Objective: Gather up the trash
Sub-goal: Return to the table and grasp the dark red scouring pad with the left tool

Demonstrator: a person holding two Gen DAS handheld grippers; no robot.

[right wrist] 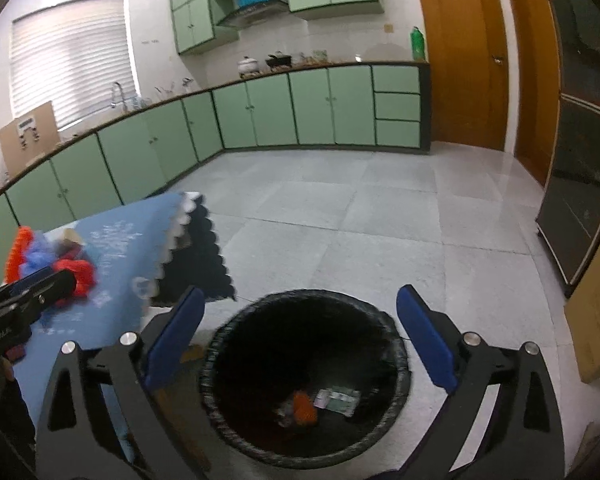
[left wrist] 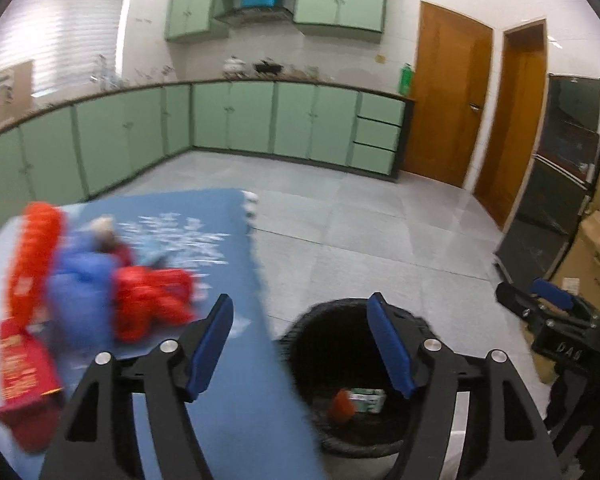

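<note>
The right gripper (right wrist: 300,340) hangs over the mouth of the trash bin (right wrist: 396,344), jaws spread wide with nothing between the pads. The left gripper (left wrist: 300,344) straddles the table's right edge, jaws apart and empty, one finger over the cloth, the other over the bin.

The bin stands on the floor (right wrist: 380,220) just beside the table (left wrist: 240,360), its black liner folded over the rim. Inside, at the bottom, lie an orange-red scrap (right wrist: 304,406) and a green-and-white wrapper (right wrist: 340,398), touching or nearly so.

Trash left on the table sits well to the left: a heap of red and blue wrappers (left wrist: 100,292), blurred, with a red box (left wrist: 24,376) at the near left corner. The pile's separate pieces cannot be told apart.

The blue tablecloth (right wrist: 116,256) ends in a scalloped hem that hangs over the far right corner, dark underneath.

The tiled floor beyond the bin is open as far as the green cabinets (right wrist: 260,116) that run along two walls. Two wooden doors (right wrist: 460,60) stand at right, then a dark glass-fronted cabinet (right wrist: 580,180), with cardboard boxes (left wrist: 596,256) on the floor below it, near the right gripper as the left camera sees it.
</note>
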